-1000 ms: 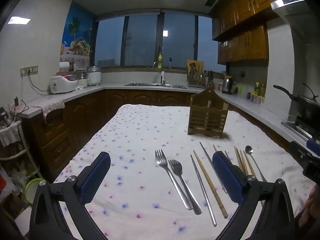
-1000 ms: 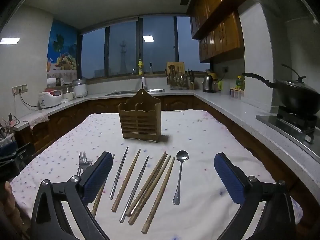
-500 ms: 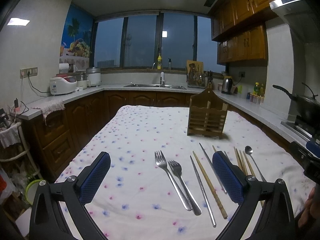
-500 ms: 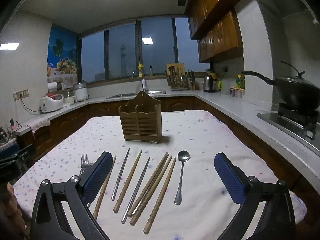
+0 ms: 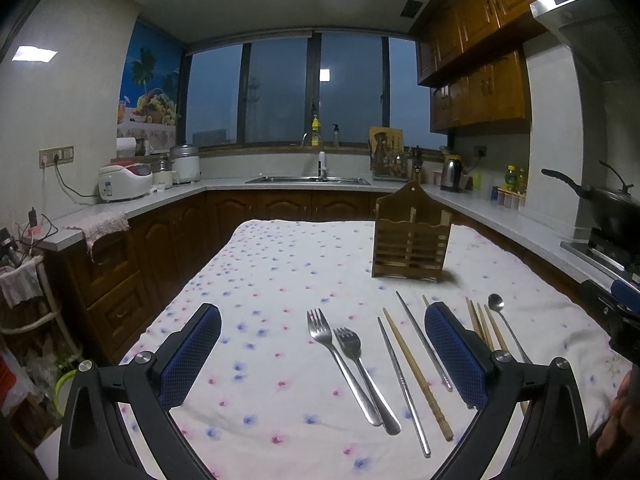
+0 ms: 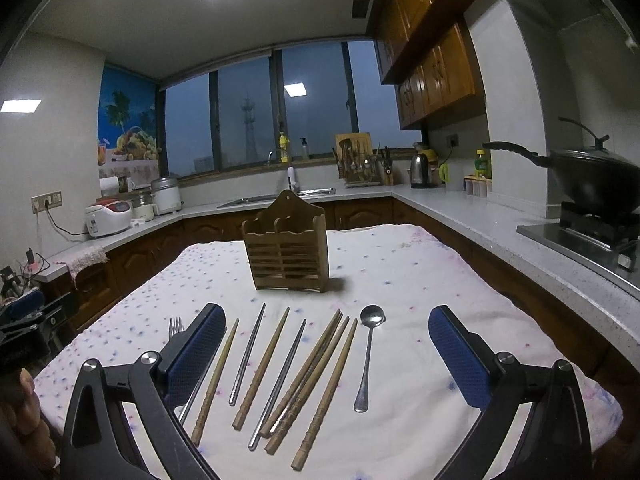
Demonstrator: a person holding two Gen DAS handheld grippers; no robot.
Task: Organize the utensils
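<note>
Glossy metal forks [image 5: 352,364], spoon [image 6: 367,356]; matt wood chopsticks [image 6: 260,368]; slatted wood holder [image 6: 286,254]; soft floral cloth [image 5: 280,280] over bench; matt black plastic gripper [image 6: 326,354] with textured blue pads [image 6: 460,354]; polished speckled stone counter [image 6: 500,236].

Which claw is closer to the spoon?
Right. The spoon lies between the right claw's open fingers. The left claw hangs over the forks, with the spoon outside its right finger.

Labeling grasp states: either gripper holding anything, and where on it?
Nothing held. Left gripper and right gripper are both open above the utensils, which lie on the tablecloth.
</note>
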